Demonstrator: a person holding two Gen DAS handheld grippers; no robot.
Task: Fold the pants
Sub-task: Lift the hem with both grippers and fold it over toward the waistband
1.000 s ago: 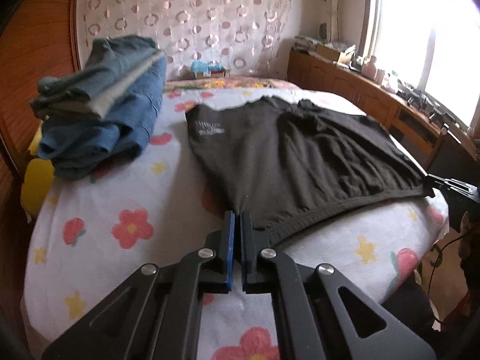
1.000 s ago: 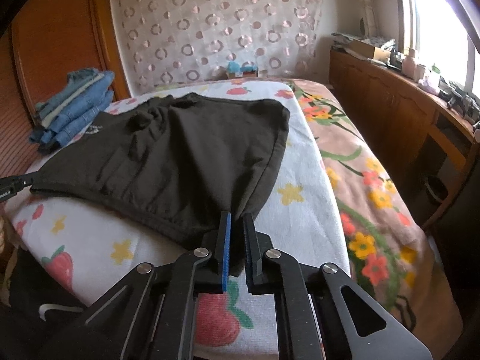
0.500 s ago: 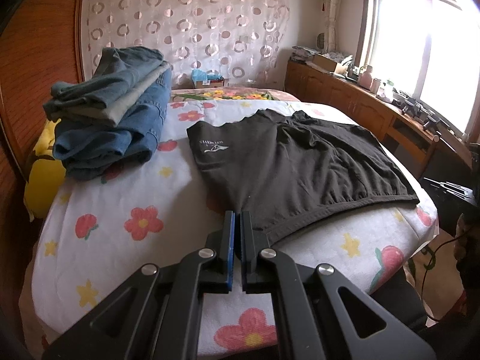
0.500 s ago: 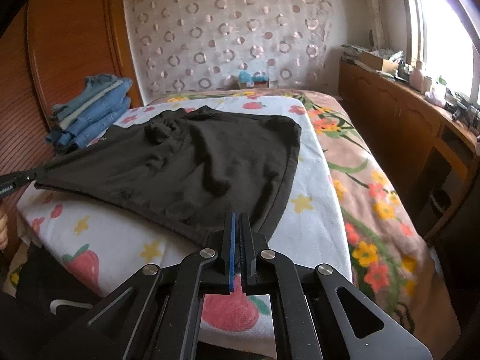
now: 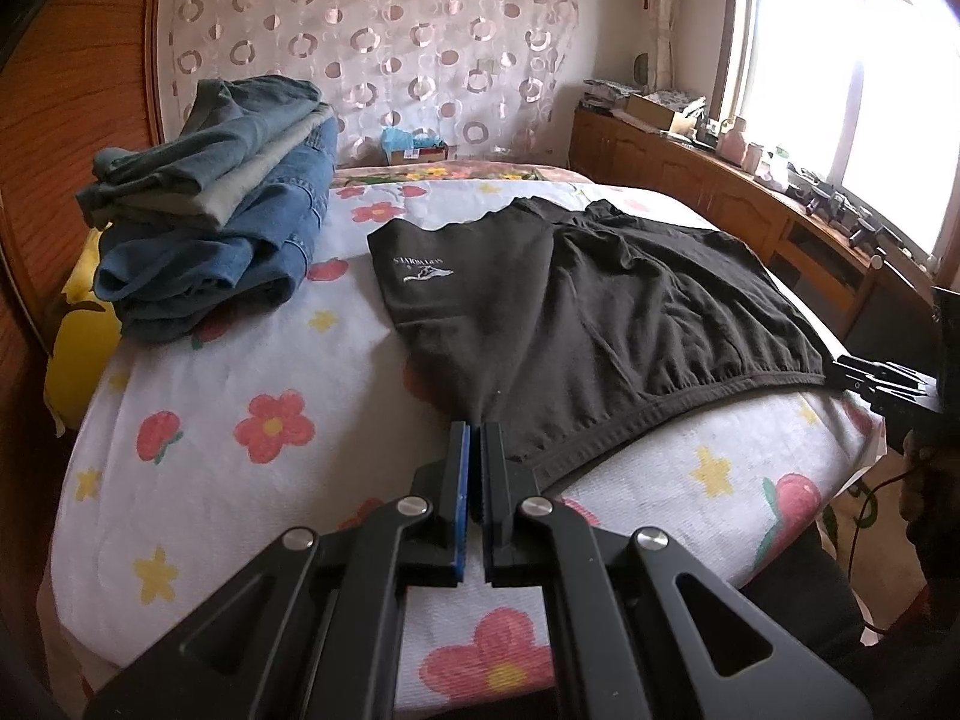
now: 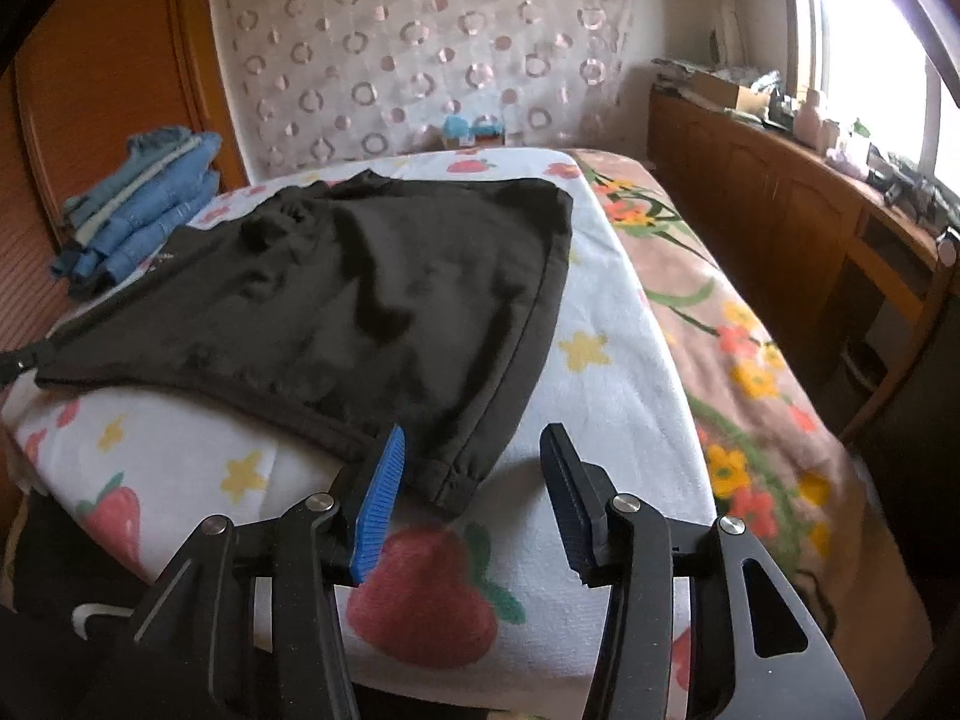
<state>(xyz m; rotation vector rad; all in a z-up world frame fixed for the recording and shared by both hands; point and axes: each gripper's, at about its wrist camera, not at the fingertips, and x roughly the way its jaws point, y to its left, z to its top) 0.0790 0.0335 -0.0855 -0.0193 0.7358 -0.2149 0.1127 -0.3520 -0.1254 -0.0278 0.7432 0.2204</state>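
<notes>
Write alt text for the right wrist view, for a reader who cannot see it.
The right tongs are open just before the near corner of dark brown fabric pants, spread flat on a white flower-and-strawberry print bed cover. A stack of folded blue denim jeans sits at the far left by the wooden headboard.

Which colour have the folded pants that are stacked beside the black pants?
Blue denim, with one grey-green pair; the left wrist view shows it best.
</notes>
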